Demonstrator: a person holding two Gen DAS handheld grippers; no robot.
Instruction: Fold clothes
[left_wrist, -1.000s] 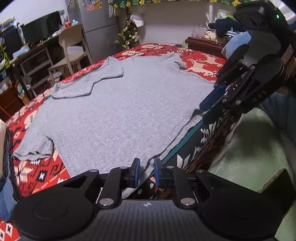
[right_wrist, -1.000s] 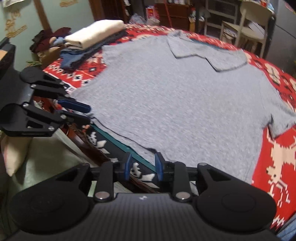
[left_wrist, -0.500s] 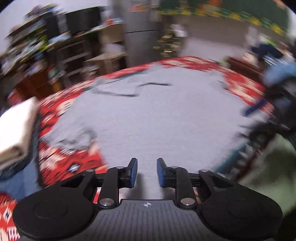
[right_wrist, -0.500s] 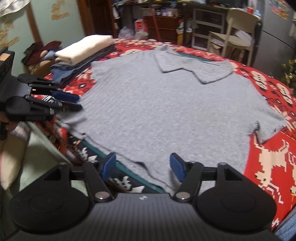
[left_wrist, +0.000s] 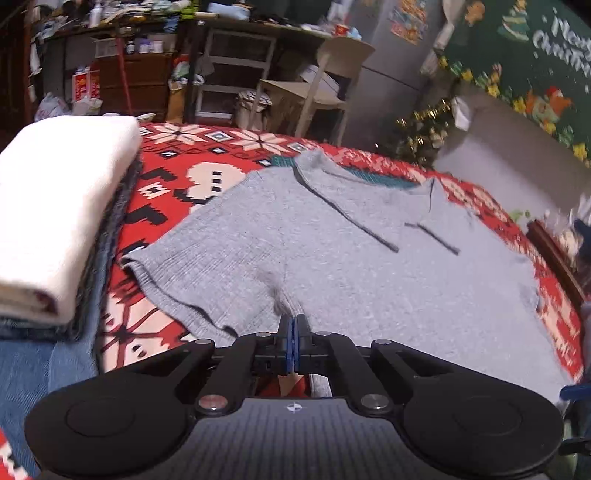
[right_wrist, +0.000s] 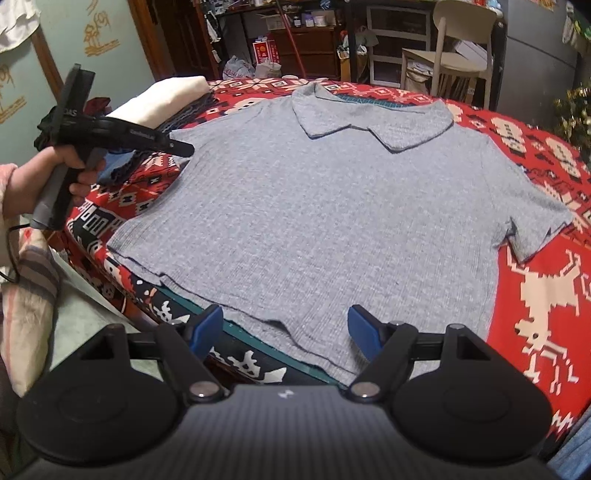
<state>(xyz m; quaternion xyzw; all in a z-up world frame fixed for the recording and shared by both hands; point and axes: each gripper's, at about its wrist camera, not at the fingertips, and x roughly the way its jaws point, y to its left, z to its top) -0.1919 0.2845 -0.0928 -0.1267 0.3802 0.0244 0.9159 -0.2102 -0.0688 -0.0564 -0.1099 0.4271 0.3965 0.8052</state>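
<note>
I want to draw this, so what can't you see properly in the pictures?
- Left wrist view: whether the shut left gripper really pinches the grey shirt; its own pads hide the contact.
- Right wrist view: the shirt sleeve beside the folded pile, mostly covered by the left gripper.
- Left wrist view: the folded pile, blurred and cut off by the left edge.

both views are lit dimly and evenly by indoor light, with soft shadows and no glare. strong fisheye bending is seen at the edges. the right side of the left wrist view is smeared by motion blur; the right wrist view is rendered sharper, with faint grain throughout.
</note>
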